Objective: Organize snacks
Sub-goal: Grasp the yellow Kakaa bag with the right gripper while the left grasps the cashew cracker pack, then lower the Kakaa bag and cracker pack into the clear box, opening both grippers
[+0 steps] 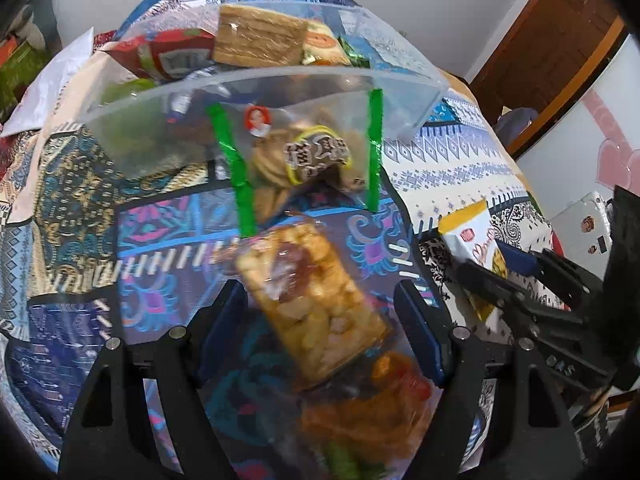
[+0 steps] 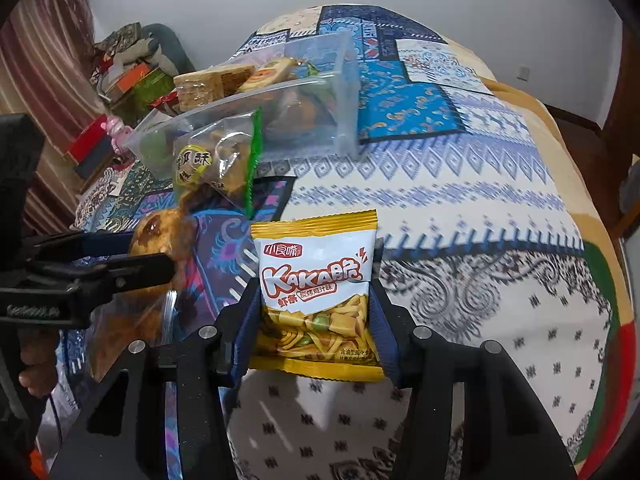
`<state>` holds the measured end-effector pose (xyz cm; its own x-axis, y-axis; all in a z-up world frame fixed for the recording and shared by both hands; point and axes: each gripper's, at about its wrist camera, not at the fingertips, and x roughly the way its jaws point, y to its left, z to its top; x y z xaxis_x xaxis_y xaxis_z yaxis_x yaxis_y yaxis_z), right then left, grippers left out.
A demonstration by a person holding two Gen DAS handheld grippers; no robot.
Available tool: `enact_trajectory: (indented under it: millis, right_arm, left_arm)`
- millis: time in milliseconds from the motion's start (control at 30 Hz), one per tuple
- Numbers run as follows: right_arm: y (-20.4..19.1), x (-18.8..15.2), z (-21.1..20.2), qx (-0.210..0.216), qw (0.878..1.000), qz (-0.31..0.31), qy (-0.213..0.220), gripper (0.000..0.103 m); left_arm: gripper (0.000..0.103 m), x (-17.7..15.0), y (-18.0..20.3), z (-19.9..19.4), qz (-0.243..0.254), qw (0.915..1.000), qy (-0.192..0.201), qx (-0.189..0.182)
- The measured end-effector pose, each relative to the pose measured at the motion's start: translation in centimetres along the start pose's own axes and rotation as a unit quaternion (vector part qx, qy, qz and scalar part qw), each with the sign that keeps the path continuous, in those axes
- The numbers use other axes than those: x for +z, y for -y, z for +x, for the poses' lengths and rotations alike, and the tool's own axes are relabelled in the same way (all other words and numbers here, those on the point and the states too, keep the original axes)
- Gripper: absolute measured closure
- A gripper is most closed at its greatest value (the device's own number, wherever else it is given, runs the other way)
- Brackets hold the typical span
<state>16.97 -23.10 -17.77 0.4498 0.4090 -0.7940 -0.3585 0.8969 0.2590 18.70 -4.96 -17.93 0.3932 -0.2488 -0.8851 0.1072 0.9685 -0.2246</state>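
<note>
A clear packet of golden snack pieces (image 1: pixel 316 308) lies on the patterned cloth (image 1: pixel 160 240). My left gripper (image 1: pixel 318 292) is open and straddles it, with small gaps at both pads. Seen from the right wrist, the left gripper (image 2: pixel 152 250) is low at the left, with that brown snack (image 2: pixel 160 232) at its tips. My right gripper (image 2: pixel 314 284) is shut on an upright yellow-and-white KAKA packet (image 2: pixel 316 280), also in the left wrist view (image 1: pixel 474 244). A clear bin (image 1: pixel 420 108) (image 2: pixel 344 92) behind holds several snacks. A green-edged cookie bag (image 1: pixel 308 152) (image 2: pixel 216 160) leans on its front.
An orange snack packet (image 1: pixel 380 404) lies just under the left gripper. Boxes and clutter (image 2: pixel 132 76) stand beyond the cloth's left edge. A wooden door (image 1: pixel 560 40) is at the far right. A person's hand (image 2: pixel 36 364) holds the left gripper's grip.
</note>
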Motion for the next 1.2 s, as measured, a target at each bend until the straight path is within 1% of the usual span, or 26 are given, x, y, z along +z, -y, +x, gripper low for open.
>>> enact_trajectory:
  millis: [133,200,233,333,367,400,500,633,833,1000,1200]
  right_arm:
    - [0.2,-0.3,-0.3,0.001,1.000,0.003,0.005,0.056]
    - [0.3,-0.4,-0.4,0.004,1.000,0.005,0.007,0.056]
    - [0.3,-0.4,-0.5,0.005,1.000,0.006,0.008,0.056]
    - [0.4,-0.3,-0.7,0.008,1.000,0.011,0.012,0.057]
    - [0.4,-0.3,-0.7,0.010,1.000,0.013,0.014,0.057]
    - [0.5,-0.2,-0.8,0.011,1.000,0.015,0.015,0.057]
    - [0.5,0.1,-1.1,0.014,0.999,0.020,0.021,0.057]
    - [0.2,0.7,-1.5,0.015,0.999,0.021,0.030,0.057]
    - [-0.6,2.2,-2.3,0.016,0.999,0.015,0.047,0.057]
    - [-1.3,4.1,-2.7,0.017,0.998,0.009,0.067,0.057]
    - [-2.3,7.2,-3.0,0.017,0.995,-0.002,0.095,0.057]
  left_arm:
    - [0.027,0.0,0.8,0.8,0.010,0.9997,0.005,0.022]
    - [0.038,-0.2,0.9,1.1,0.016,0.9992,0.012,0.036]
    - [0.039,-0.4,1.0,1.1,0.022,0.9988,0.014,0.040]
    - [0.048,-0.8,0.6,0.7,0.023,0.9986,0.022,0.042]
    - [0.053,-0.9,0.6,0.5,0.026,0.9983,0.026,0.046]
    - [0.056,-0.9,0.5,0.3,0.027,0.9980,0.029,0.049]
    - [0.057,-1.0,-0.1,-0.5,0.024,0.9981,0.034,0.044]
    - [0.058,-1.2,-0.6,-2.0,0.024,0.9973,0.049,0.049]
    - [0.058,-0.9,-1.1,-5.7,0.023,0.9949,0.088,0.042]
    - [0.058,0.6,-2.2,-8.0,0.019,0.9918,0.119,0.043]
    - [0.058,3.4,-4.2,-9.1,0.002,0.9879,0.148,0.046]
